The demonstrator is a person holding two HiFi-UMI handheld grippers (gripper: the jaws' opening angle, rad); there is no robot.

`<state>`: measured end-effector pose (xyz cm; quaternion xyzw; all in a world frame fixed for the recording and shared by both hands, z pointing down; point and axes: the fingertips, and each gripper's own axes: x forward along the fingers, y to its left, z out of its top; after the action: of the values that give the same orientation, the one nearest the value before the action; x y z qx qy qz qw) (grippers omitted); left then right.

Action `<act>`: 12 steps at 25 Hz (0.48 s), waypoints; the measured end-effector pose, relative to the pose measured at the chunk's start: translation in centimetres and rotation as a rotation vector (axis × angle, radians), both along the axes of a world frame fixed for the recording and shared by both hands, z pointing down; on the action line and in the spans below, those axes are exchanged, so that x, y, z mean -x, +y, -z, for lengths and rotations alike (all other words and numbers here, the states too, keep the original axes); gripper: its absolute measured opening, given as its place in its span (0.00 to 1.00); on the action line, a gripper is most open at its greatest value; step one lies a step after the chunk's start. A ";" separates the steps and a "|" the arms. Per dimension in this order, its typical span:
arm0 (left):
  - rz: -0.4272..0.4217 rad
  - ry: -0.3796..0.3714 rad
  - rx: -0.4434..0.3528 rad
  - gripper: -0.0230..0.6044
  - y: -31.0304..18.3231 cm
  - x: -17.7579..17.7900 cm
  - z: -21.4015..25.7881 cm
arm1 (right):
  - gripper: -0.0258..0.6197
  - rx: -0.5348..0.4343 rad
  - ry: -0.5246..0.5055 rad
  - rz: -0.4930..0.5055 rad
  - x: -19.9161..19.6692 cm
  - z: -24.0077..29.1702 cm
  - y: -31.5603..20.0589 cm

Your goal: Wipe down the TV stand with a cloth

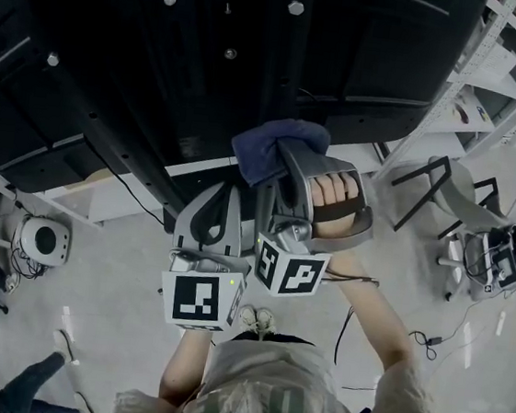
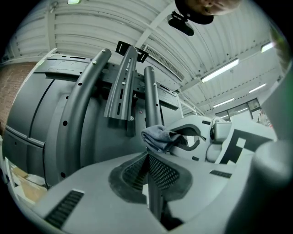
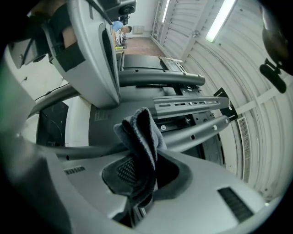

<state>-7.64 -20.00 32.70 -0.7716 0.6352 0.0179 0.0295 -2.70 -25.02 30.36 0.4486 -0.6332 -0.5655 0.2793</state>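
One cloth (image 1: 276,146) – blue, folded and bunched – sits clamped between the jaws of my right gripper (image 1: 279,168), its free end standing up past the tips; the right gripper view shows the pads shut on the fabric (image 3: 139,132). It is held up against the back of the TV stand (image 1: 108,142), just beside the black rear panel (image 1: 258,44) of the screen. My left gripper (image 1: 231,196) hangs just beside the right one, jaws pressed together with nothing between them. I count two marker cubes, one per gripper (image 1: 201,301) (image 1: 289,271), and one hand (image 1: 338,196) visible on the right handle. On the stand I count two round grey tubes (image 2: 87,105) (image 2: 151,96) and one slotted bracket (image 2: 121,87) between them. A label (image 3: 103,114) on the panel is too small to read. Below – a grey floor (image 1: 121,269), white shelving (image 1: 495,80), one black chair (image 1: 445,190); overhead, ribbed ceiling with strip lights (image 2: 224,69).
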 end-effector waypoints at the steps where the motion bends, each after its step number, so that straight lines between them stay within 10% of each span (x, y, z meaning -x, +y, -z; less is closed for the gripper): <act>1: -0.002 0.002 0.001 0.06 0.0 -0.1 -0.2 | 0.13 0.011 -0.005 0.007 0.2 -0.3 0.1; 12: 0.004 0.012 0.057 0.06 0.1 0.1 -3.0 | 0.13 0.126 0.031 -0.002 0.1 -6.1 0.4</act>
<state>-7.72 -19.88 35.73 -0.7706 0.6373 0.0044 0.0039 -2.82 -24.61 36.47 0.4221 -0.6627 -0.5309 0.3174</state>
